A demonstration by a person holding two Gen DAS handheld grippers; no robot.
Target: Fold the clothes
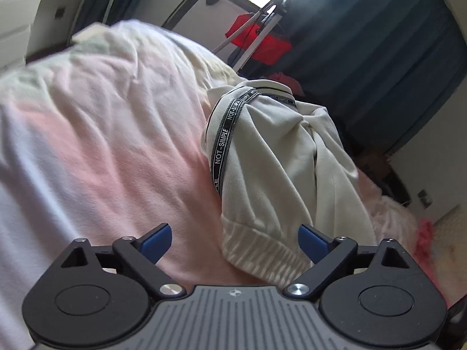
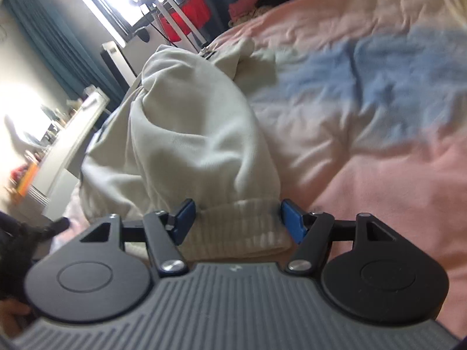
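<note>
Sweatshirt (image 1: 274, 175) lies on bed (image 1: 102, 131) (cuff (image 2: 236, 227) btwn right gripper (image 2: 236, 221) jaws).

The cream ribbed-cuff cotton sweatshirt (image 1: 271, 175) carries a black woven tape printed with white "NOT-SIMPLE" lettering (image 1: 226, 134), and its near cuff shows pale ribbing. Beneath it the soft fleece blanket (image 1: 111, 134) is blotched pink, white and light blue, the blue patch lying to the right in the right wrist view. Far off hang dark teal curtains (image 1: 373, 58) and a bright red fabric bag (image 1: 262, 40)
</note>
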